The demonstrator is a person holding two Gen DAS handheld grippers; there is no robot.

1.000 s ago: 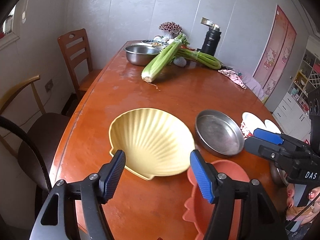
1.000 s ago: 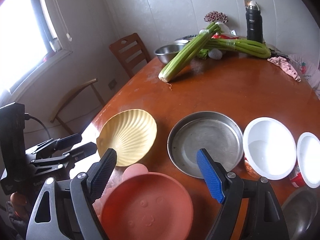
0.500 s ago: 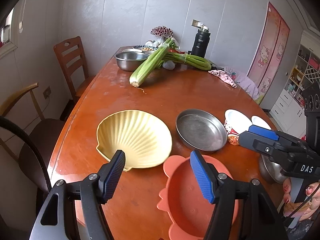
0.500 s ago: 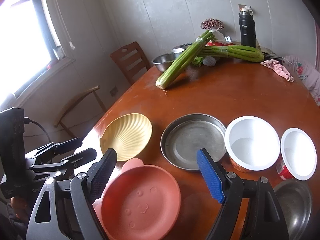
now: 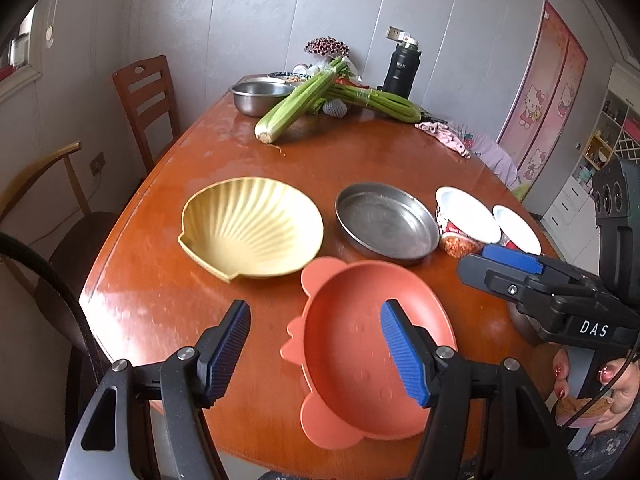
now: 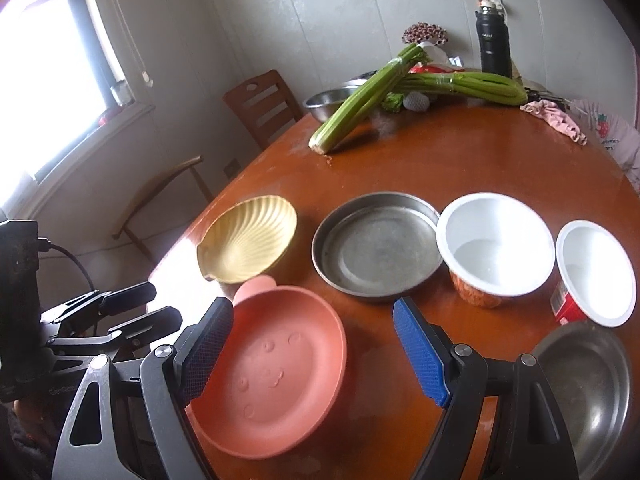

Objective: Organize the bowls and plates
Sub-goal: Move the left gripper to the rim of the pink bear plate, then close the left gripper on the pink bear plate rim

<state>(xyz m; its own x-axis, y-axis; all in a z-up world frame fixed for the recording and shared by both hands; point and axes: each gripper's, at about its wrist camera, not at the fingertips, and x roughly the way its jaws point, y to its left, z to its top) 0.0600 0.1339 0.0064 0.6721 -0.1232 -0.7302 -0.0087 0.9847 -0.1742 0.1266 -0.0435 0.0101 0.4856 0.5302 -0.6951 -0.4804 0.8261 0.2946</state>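
The dishes lie spread singly over the near end of the table (image 5: 168, 184), nothing stacked, which suggests the sorting has hardly begun. Take the steel pan (image 5: 386, 222) as the marker: the yellow shell dish (image 5: 252, 228) sits just to its left, the larger white bowl (image 6: 494, 242) touches or nearly touches its right rim with the smaller white bowl (image 6: 596, 270) beyond, the orange plate (image 5: 370, 348) lies nearer the table edge than the pan, and a steel bowl (image 6: 592, 384) sits at the near right corner. The celery (image 5: 298, 106) and flask (image 5: 401, 68) lie well behind the pan. Both tools hang tilted downward over the near edge, probably to survey the dishes and pick a first one: the left gripper (image 5: 314, 348) stands fairly wide with nothing between its pads, its right pad over the orange plate; the right gripper (image 6: 314, 354) is wide and empty too, above the same plate. Compared with a second ago, both have drawn back from the pan, so the dishes look smaller and more of the orange plate shows; the jaw gaps are unchanged, and no dish has shifted.
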